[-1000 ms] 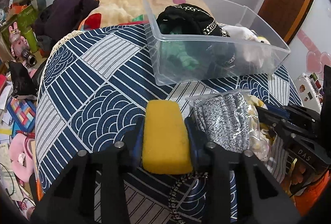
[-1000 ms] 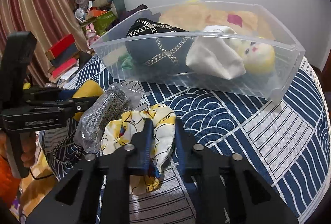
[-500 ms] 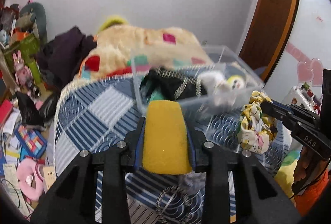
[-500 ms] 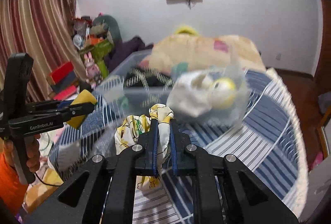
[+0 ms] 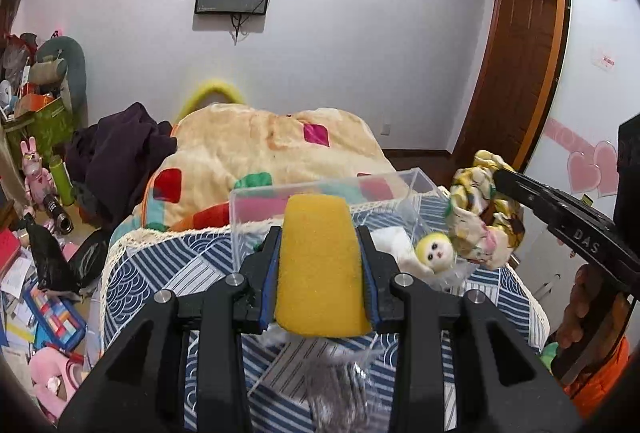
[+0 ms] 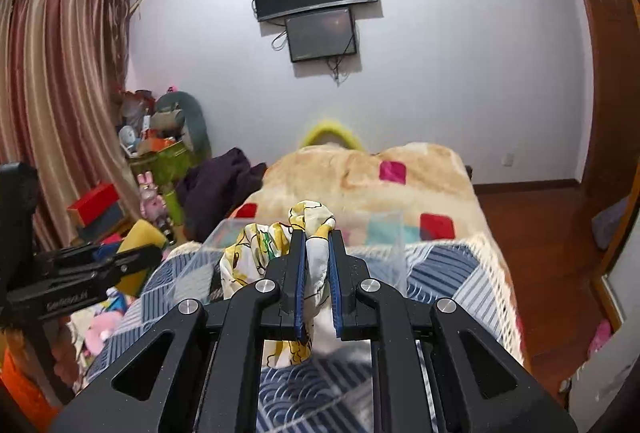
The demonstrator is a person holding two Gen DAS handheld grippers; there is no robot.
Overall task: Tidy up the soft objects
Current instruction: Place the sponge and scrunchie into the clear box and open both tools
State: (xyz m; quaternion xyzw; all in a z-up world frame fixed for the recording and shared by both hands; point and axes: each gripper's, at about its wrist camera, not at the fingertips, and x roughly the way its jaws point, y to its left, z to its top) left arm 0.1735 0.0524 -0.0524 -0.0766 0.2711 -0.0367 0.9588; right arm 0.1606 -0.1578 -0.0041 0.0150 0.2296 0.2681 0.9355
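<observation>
My left gripper (image 5: 319, 233) is shut on a yellow sponge (image 5: 318, 265) and holds it in the air in front of the clear plastic bin (image 5: 280, 193). My right gripper (image 6: 316, 237) is shut on a yellow-and-white patterned cloth (image 6: 260, 253), lifted above the table; the cloth also shows in the left wrist view (image 5: 480, 217), beside the bin's right end. A small doll with a yellow head (image 5: 434, 253) lies in the bin. The left gripper with the sponge shows at the left of the right wrist view (image 6: 136, 253).
The table has a blue-and-white patterned cover (image 5: 160, 273). A clear-wrapped grey cloth (image 5: 340, 393) lies below my left gripper. Behind is a bed with a cream blanket (image 5: 260, 145) and dark clothes (image 5: 116, 153). Toys and boxes clutter the floor at the left (image 5: 40, 313).
Both grippers have risen from the table with their loads and tilted up, so the room's far wall now fills the views. The bin now sits low and partly hidden.
</observation>
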